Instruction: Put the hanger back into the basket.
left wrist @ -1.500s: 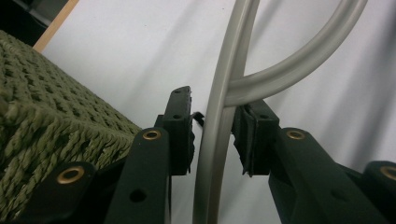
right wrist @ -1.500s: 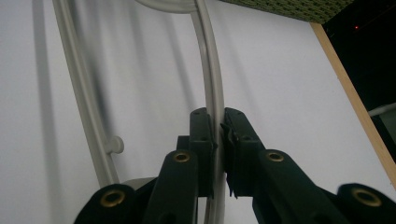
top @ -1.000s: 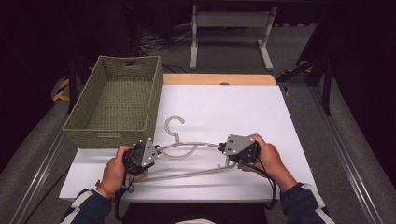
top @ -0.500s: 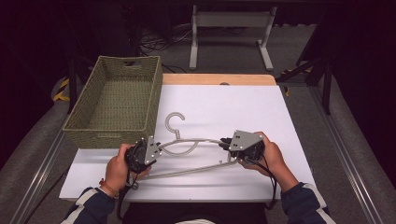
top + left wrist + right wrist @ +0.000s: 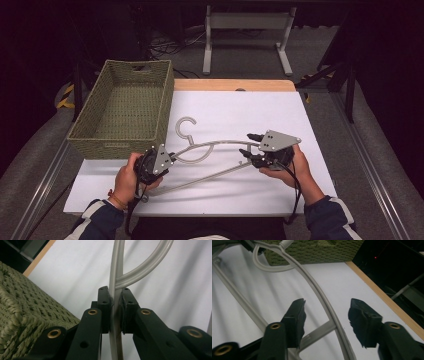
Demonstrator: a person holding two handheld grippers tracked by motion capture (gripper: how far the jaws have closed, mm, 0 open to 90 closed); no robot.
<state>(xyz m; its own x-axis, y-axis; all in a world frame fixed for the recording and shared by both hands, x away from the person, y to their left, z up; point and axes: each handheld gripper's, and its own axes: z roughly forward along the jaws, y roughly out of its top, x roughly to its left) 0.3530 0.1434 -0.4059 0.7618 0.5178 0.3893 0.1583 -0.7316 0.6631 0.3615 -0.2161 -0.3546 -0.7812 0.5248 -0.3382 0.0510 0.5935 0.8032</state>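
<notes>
The grey hanger (image 5: 210, 150) lies across the white desk (image 5: 280, 115) just right of the woven basket (image 5: 122, 107), its long axis running left to right between both hands. The left gripper (image 5: 167, 157) pinches its left end, while the right gripper (image 5: 247, 145) is spread, jaws either side of the right end's bar without touching it. Being nearer that end, the right one looks set to close there.

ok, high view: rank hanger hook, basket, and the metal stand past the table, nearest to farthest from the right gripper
From the right gripper:
1. Hanger hook, to its left on the white sheet.
2. Basket, further left along the table's left edge.
3. Metal stand, on the floor beyond the table's far edge.
</notes>
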